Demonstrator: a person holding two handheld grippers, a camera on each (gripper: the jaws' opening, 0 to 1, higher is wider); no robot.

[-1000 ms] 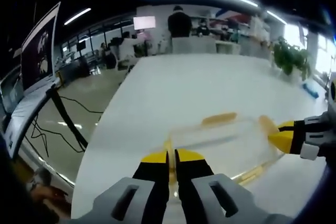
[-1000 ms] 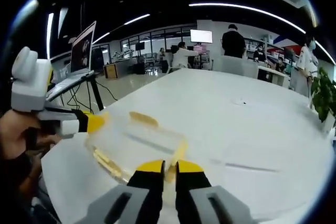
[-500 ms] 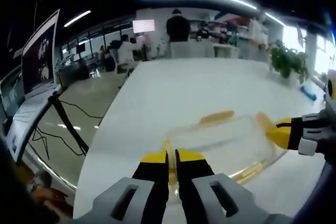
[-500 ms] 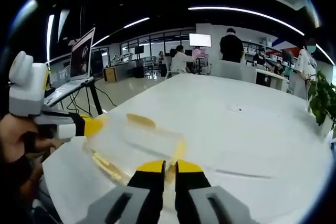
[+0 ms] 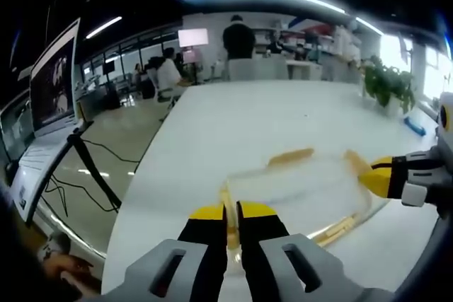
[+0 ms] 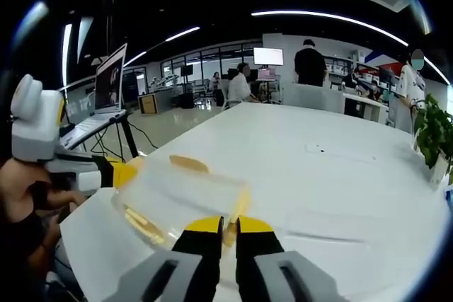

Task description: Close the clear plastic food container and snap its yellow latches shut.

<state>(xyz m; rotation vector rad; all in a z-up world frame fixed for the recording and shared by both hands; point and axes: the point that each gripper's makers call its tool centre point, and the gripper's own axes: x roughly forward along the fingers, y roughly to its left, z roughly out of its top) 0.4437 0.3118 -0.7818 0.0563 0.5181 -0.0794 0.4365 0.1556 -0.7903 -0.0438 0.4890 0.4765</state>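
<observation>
Container of clear rectangular plastic with yellow latches (image 5: 297, 192) lies on the long white surface (image 5: 248, 118), at lower centre of the left gripper view and lower left of the right gripper view (image 6: 180, 199). Left gripper (image 5: 232, 211): yellow-tipped jaws pressed nearly together, pinching the yellow latch (image 5: 226, 206) at the container's near short end. It shows also at left of the right gripper view (image 6: 122, 172), tip against the container's far end. Right gripper (image 6: 229, 225): jaws likewise nearly together, clamped on the opposite yellow latch (image 6: 238, 206); its tip enters the left gripper view at right (image 5: 375, 177). Lid appears seated. Open laptop (image 5: 49, 97) on a stand, upper left. Green potted plant (image 5: 386, 83), upper right.
</observation>
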